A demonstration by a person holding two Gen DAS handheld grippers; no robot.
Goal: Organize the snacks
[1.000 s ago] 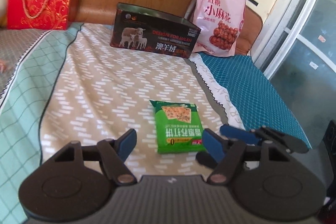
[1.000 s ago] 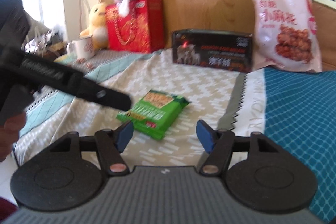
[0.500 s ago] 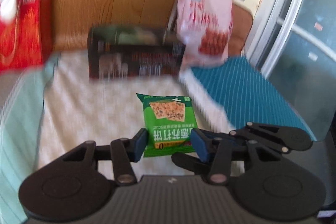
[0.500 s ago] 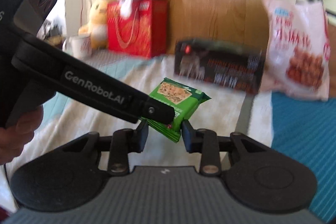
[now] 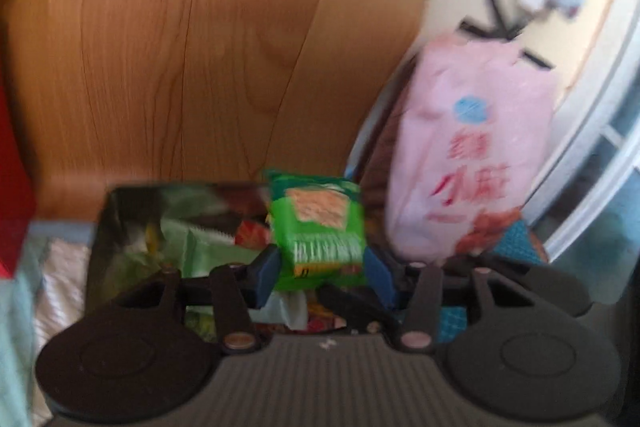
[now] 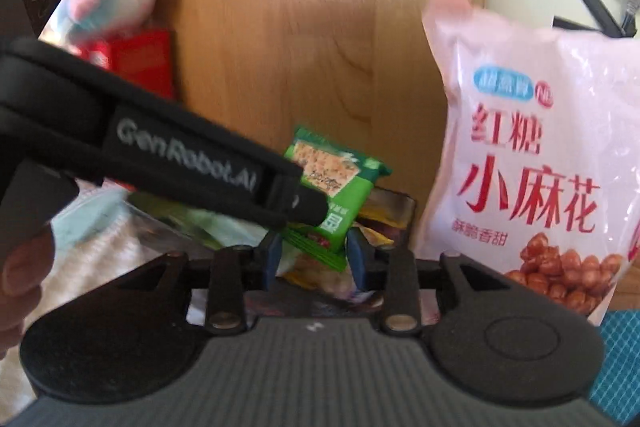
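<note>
Left wrist view is showing the wooden headboard point(image 5: 180, 47) filling the background, the big pink snack bag point(image 5: 472, 155) leaning at the right, and below it the dark open box point(image 5: 104, 227) already holding several packets. You are carrying the green cracker packet point(image 5: 320, 231) right over that box, and this is the relation the coming move is turning on: the packet is sitting directly above the box opening, its long axis running forward, away from both cameras, tilting up at the far end. Your left gripper point(image 5: 320, 275) is pinching the near end, jaws closed down to packet width, blue pads pressing either side. Right wrist view is showing the same packet point(image 6: 340, 187) with your right gripper point(image 6: 314, 259) narrowed around its lower edge; pads are sitting just beside the wrapper, but contact there is hard to tell. The left tool is crossing in from the left and is clearly bearing the load. Packet is looking flat, rectangular, bright green with a cracker photo and white print, wrapper crinkling slightly at the pinch. Next call, as a judgement: lowering and letting go into the box.
</note>
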